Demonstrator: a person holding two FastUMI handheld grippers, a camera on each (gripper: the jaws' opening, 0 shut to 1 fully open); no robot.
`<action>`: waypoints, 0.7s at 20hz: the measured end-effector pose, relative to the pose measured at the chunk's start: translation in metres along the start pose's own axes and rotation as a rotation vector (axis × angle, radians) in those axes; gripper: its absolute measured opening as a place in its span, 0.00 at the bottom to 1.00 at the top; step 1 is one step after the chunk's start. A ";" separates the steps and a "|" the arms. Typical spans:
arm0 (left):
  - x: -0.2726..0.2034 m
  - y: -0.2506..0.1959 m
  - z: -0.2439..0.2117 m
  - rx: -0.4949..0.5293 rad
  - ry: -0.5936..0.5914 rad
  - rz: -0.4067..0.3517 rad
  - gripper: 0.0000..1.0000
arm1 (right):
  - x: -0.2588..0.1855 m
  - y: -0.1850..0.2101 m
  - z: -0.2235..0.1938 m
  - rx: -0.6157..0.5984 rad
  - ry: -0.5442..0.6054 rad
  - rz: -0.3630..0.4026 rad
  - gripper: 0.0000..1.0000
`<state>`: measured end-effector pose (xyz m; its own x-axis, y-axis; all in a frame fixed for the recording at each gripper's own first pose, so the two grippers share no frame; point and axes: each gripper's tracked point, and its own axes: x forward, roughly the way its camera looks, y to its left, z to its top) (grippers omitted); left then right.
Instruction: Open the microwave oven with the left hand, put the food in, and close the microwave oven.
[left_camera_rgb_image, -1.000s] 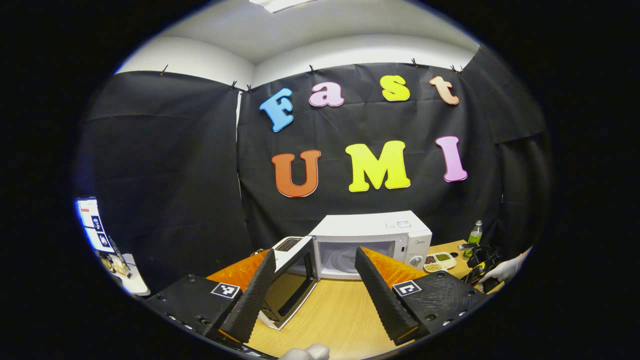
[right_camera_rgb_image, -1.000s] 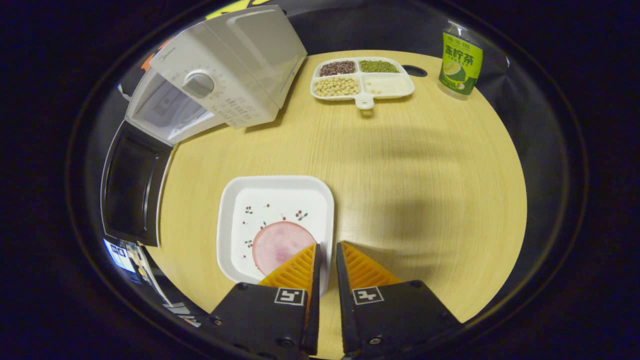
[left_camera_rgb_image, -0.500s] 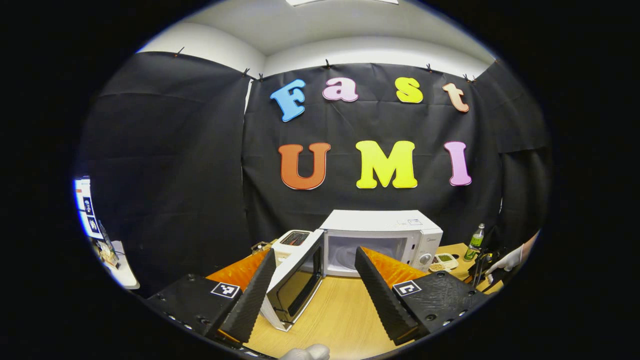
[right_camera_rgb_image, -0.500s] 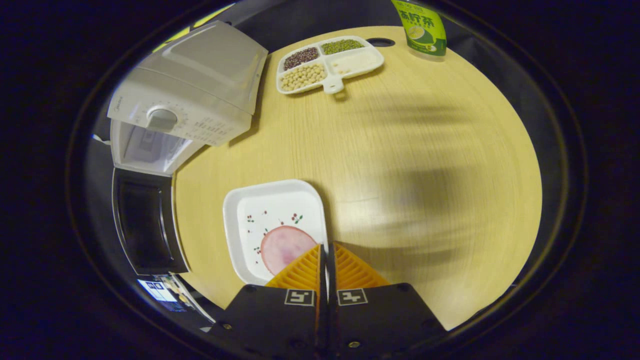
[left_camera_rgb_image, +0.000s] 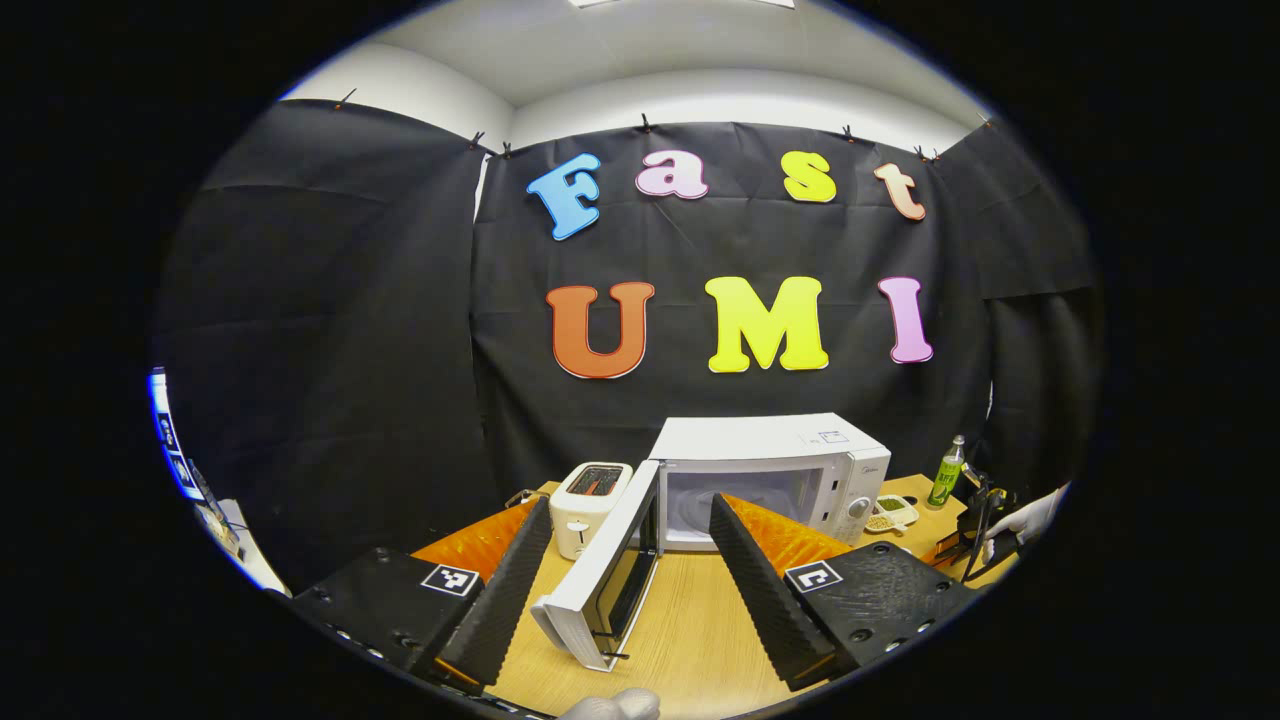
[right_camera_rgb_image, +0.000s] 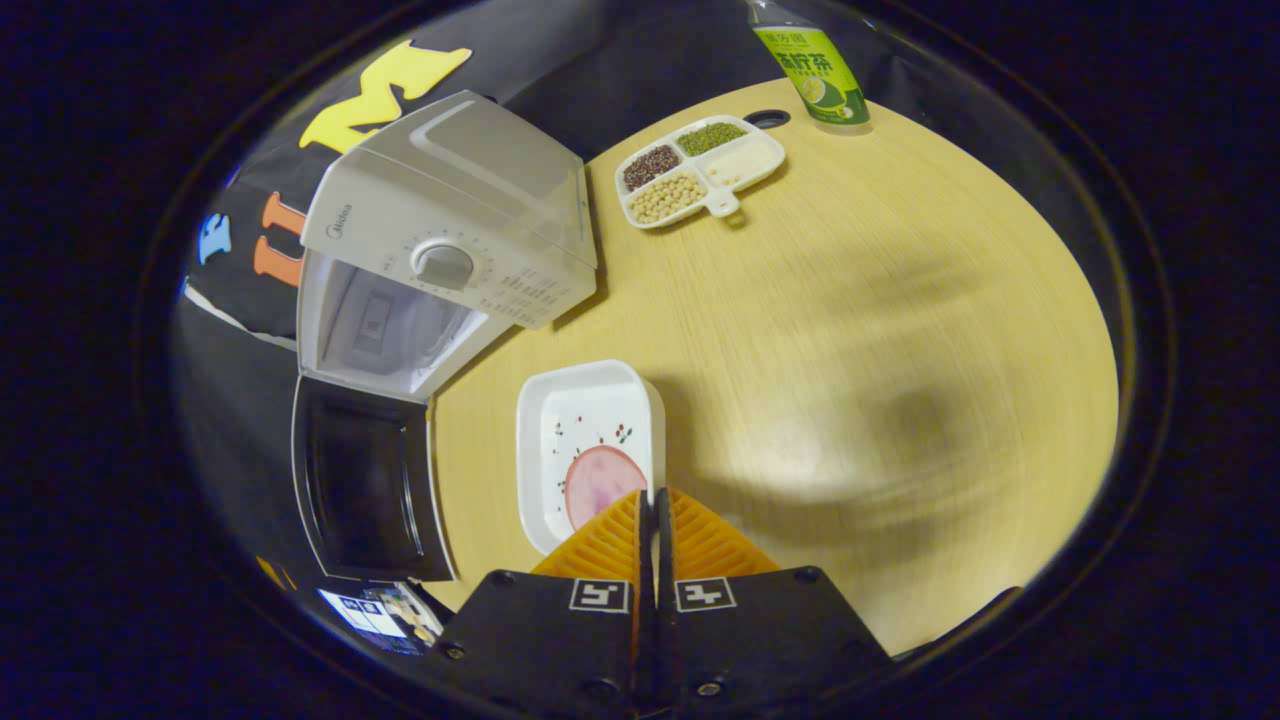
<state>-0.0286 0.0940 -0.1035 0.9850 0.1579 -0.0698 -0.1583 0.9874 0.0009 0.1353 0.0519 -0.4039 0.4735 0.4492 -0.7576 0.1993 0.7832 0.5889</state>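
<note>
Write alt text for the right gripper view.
The right gripper pinches the rim of a white plate holding a pink slice, above a wooden table. The microwave stands open nearby.

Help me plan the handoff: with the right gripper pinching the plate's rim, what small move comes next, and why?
Probably carry the square white plate with its pink meat slice toward the white microwave oven. The right gripper is shut on the plate's rim, the dark-windowed door stands wide open, and the cavity looks empty.
</note>
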 end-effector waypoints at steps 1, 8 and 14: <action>0.000 0.002 0.002 0.002 -0.002 -0.004 0.95 | 0.001 0.011 -0.002 0.009 -0.021 0.028 0.04; 0.003 0.020 0.003 0.030 0.028 -0.022 0.95 | 0.016 0.102 -0.015 0.052 -0.155 0.206 0.04; 0.006 0.035 -0.004 0.069 0.069 -0.029 0.95 | 0.040 0.188 -0.021 0.204 -0.275 0.389 0.04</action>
<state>-0.0284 0.1289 -0.1075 0.9816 0.1306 -0.1396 -0.1223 0.9903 0.0667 0.1740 0.2265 -0.3294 0.7483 0.5397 -0.3857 0.1138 0.4683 0.8762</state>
